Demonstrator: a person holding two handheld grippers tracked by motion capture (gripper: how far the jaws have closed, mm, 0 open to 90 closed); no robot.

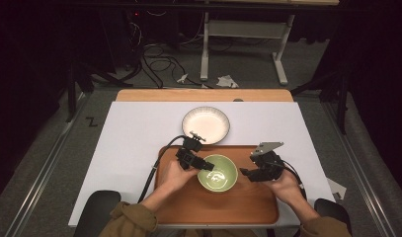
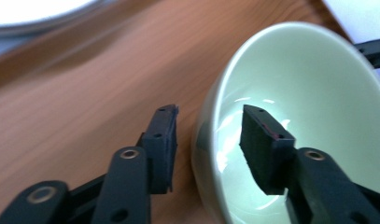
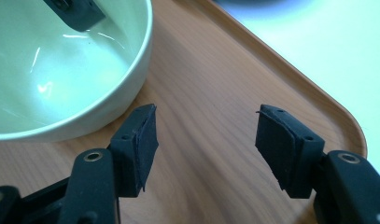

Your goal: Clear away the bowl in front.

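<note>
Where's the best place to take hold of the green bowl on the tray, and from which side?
Probably the rim of the green bowl: it sits upright on the wooden tray, and its thin wall fits between two jaws. The left gripper is open and already straddles the near-left rim, one jaw inside, one outside. Closing there looks simplest.

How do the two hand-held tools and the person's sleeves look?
Both tools are black. The left tool trails a black cable; the right tool carries a grey three-cornered plate on top. Their fingers are flat black pads with small holes. The sleeves are olive-brown.
</note>
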